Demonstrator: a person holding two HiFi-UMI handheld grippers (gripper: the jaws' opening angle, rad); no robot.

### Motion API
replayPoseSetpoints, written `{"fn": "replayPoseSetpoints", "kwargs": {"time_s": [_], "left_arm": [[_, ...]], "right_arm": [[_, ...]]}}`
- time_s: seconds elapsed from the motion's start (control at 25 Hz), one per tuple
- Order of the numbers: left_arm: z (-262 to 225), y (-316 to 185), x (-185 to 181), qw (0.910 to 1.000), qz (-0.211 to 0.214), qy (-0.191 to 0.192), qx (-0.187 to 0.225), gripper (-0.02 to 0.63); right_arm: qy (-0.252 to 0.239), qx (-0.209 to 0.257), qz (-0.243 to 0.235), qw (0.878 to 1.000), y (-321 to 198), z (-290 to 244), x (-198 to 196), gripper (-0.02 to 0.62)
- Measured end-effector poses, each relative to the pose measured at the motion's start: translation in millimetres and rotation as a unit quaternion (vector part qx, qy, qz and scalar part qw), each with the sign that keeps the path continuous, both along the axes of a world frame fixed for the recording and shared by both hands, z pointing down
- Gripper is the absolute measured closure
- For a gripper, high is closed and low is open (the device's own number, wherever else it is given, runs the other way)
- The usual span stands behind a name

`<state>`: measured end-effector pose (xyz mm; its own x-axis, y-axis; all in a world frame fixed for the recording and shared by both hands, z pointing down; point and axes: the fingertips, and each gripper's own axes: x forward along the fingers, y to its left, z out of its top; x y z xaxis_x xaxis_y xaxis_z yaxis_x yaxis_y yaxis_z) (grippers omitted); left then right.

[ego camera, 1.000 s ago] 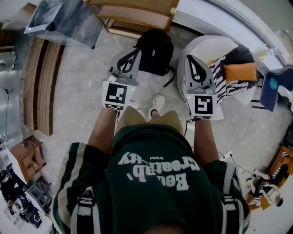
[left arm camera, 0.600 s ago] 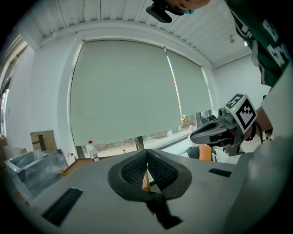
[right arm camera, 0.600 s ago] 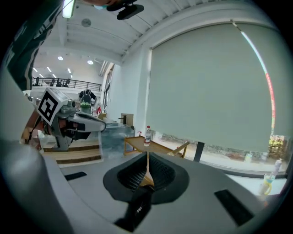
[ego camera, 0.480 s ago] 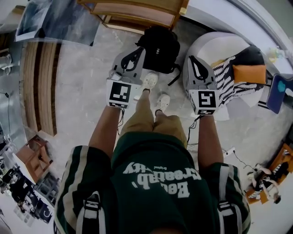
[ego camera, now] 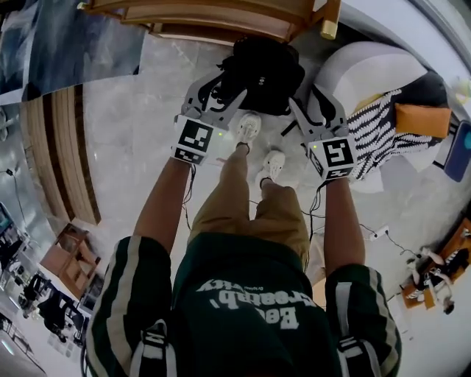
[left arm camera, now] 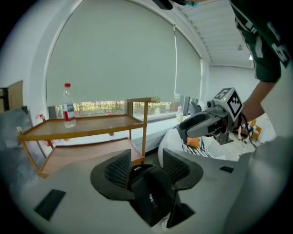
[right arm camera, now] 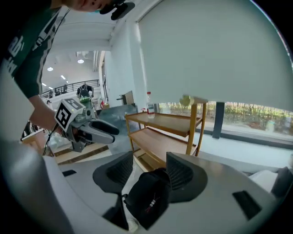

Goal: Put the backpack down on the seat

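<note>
Backpack (ego camera: 265, 70), black and slumped, sits on the grey stone floor (ego camera: 140, 96) at the foot of a wooden rack (ego camera: 213, 15), just left of the white seat (ego camera: 360, 62) and not on it. On the rack's top shelf, towards its left end, stands a clear bottle (left arm camera: 67, 105) with a red cap.

The left claw (left arm camera: 147, 167) reaches towards the backpack's left side. Its jaws are opening and stand wide. The left gripper view looks between them at the backpack, and the ribbed pads (left arm camera: 120, 168) do not press on it. Below the two claws the person's pale shoes (ego camera: 250, 125) stand on the floor, close to the backpack's near side.

The right claw (right arm camera: 151, 171) comes at the backpack's right side, between it and the seat. Its jaws are opening too and stand wide, and the backpack shows between them without being gripped. Whether either claw's tips touch the fabric cannot be told.

On the seat lies a black-and-white striped throw (ego camera: 379, 132), and to its right an orange cushion (ego camera: 423, 118).
</note>
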<state>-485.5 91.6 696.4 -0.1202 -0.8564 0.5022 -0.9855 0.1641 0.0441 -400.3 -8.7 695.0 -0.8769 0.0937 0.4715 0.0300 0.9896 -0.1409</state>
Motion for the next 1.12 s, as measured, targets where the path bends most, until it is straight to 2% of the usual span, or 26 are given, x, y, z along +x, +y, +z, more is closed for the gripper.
{"fn": "replayPoseSetpoints", "kwargs": {"time_s": [0.08,0.16,0.36,0.48,0.64,0.8,1.0,1.08,1.12], "left_arm": [[42,-2,-7,0.9990,0.022,0.035,-0.018,0.346],[85,-4,-12,0.9970,0.034,0.058,-0.037,0.341],[199,-4,-20,0.9907,0.043,0.087,-0.095,0.319],[258,0,-21,0.9843,0.037,0.115,-0.129,0.301],[326,1,-20,0.9701,0.031,0.165,-0.176,0.281],[381,-4,-15,0.9598,0.032,0.193,-0.201,0.276],[420,-20,-8,0.9521,0.045,0.226,-0.201,0.276],[428,-30,-2,0.9511,0.058,0.227,-0.201,0.278],[430,-35,2,0.9527,0.068,0.218,-0.200,0.362]], "right_arm": [[0.024,-0.024,0.000,0.999,-4,47,-8,0.368],[0.051,-0.043,0.007,0.998,-14,97,-10,0.351],[0.123,-0.058,-0.001,0.991,-29,216,0,0.334],[0.160,-0.068,-0.005,0.985,-35,274,7,0.331],[0.195,-0.091,-0.006,0.976,-47,340,3,0.324],[0.219,-0.117,-0.032,0.968,-48,389,-2,0.318],[0.229,-0.142,-0.051,0.962,-39,425,-13,0.318],[0.229,-0.151,-0.059,0.960,-33,431,-17,0.319],[0.224,-0.155,-0.071,0.959,-28,429,-18,0.375]]}}
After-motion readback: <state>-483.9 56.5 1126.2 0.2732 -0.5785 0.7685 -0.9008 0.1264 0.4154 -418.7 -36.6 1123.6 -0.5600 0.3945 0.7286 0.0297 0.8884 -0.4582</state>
